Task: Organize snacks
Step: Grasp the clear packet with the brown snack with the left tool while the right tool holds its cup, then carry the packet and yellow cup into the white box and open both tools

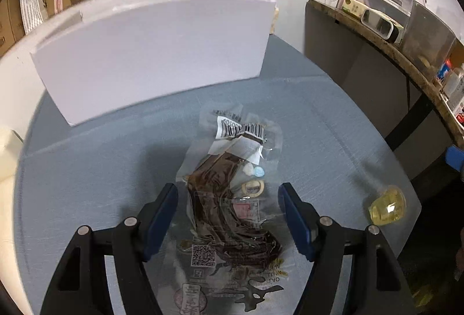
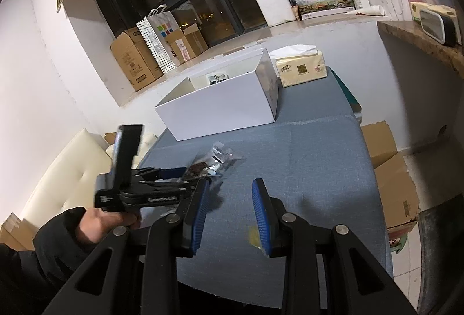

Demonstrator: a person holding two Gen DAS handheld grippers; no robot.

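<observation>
A clear snack packet with dark brown contents [image 1: 229, 199] lies on the blue-grey table [image 1: 101, 178] between the open blue pads of my left gripper [image 1: 228, 193], which hovers low over it. The packet also shows in the right wrist view [image 2: 214, 161], partly hidden by the left gripper [image 2: 177, 173]. A small yellow wrapped snack [image 1: 387, 206] lies to the right; in the right wrist view it [image 2: 254, 236] peeks from behind the right pad. My right gripper [image 2: 230, 216] is open and empty above the table's near part. An open white box [image 2: 220, 100] stands at the back, with one packet inside [image 2: 217, 78].
A yellow tissue pack [image 2: 301, 65] sits right of the box. A dark shelf edge [image 1: 391, 54] with containers runs along the right. A cream sofa [image 2: 58, 175] is left of the table. Cardboard boxes [image 2: 136, 59] stand by the window.
</observation>
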